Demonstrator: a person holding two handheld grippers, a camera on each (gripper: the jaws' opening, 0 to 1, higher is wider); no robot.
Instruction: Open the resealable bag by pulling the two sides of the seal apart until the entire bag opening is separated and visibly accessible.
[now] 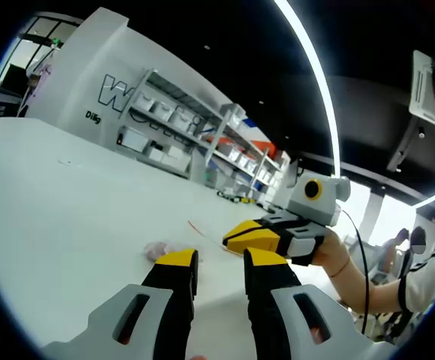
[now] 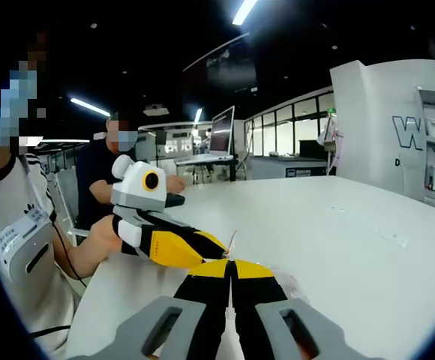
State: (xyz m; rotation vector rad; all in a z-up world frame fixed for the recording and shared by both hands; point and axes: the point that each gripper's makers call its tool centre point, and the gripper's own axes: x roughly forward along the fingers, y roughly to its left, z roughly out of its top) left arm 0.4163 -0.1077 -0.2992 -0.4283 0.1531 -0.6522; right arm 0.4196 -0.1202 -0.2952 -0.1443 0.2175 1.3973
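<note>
Table [image 1: 67, 217] spreads white and wide under both my claws. In the left gripper view my left claw [image 1: 221, 262] rises from the bottom with its 2 yellow-tipped jaws standing apart, a clear gap of tabletop between them, gripping nothing. Just beyond the left jaw's tip lies the resealable bag [image 1: 157, 250], a small pale, pinkish crumple flat on the table, and I cannot tell whether its seal is parted. My right claw [image 1: 241, 238] comes in from the right of that view, lying nearly level, tips aimed toward the bag, with my hand [image 1: 334, 259] wrapped behind it and the wrist bent back to a white sleeve.

In the right gripper view my right claw [image 2: 231, 264] has its 2 jaws pressed together, and a thin clear edge of the bag [image 2: 233, 241] sticks up right at the tips, so it looks pinched on that film. My left claw [image 2: 206, 244] slants in from the left, its yellow tips just beside mine, near touching. A person [image 2: 101, 184] in dark clothes sits at the far side of the table, and shelving [image 1: 195, 135] lines the grey wall.
</note>
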